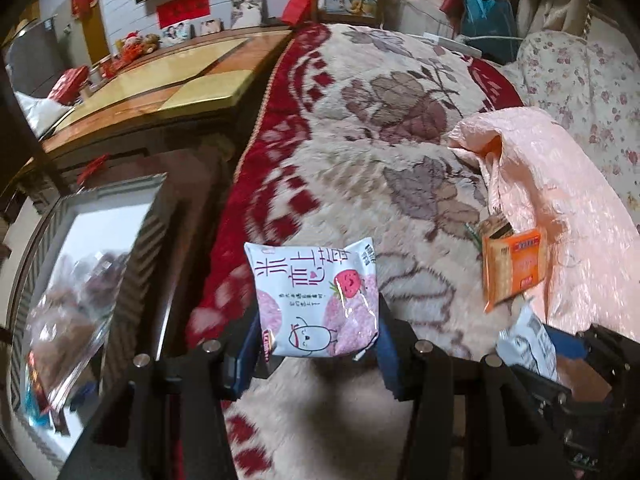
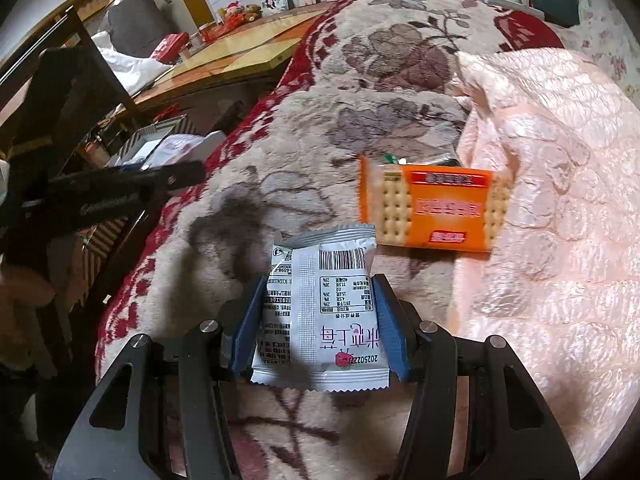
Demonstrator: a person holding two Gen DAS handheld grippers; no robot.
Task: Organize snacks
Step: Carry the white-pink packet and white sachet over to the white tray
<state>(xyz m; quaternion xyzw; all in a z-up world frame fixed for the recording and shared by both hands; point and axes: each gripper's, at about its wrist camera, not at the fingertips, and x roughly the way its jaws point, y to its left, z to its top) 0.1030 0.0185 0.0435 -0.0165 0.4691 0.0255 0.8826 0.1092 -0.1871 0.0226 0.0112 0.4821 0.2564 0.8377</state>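
My left gripper point(image 1: 318, 312) is shut on a white and pink strawberry snack packet point(image 1: 314, 300), held printed side up over the edge of the floral blanket. My right gripper point(image 2: 320, 280) is shut on a second white packet point(image 2: 320, 320), which shows its barcode and nutrition panel. That same packet point(image 1: 524, 340) shows at the lower right of the left wrist view. An orange cracker packet point(image 2: 434, 208) lies on the blanket just beyond the right gripper, at the mouth of a pink plastic bag point(image 2: 540, 200). The cracker packet point(image 1: 514, 268) and the bag point(image 1: 560, 208) sit to the right of the left gripper.
A striped open box point(image 1: 132, 248) holding several wrapped snacks stands on the floor left of the bed; it also shows as the box point(image 2: 140, 140) in the right wrist view. A wooden table point(image 1: 168, 92) stands behind it. The blanket point(image 1: 380, 140) stretches ahead.
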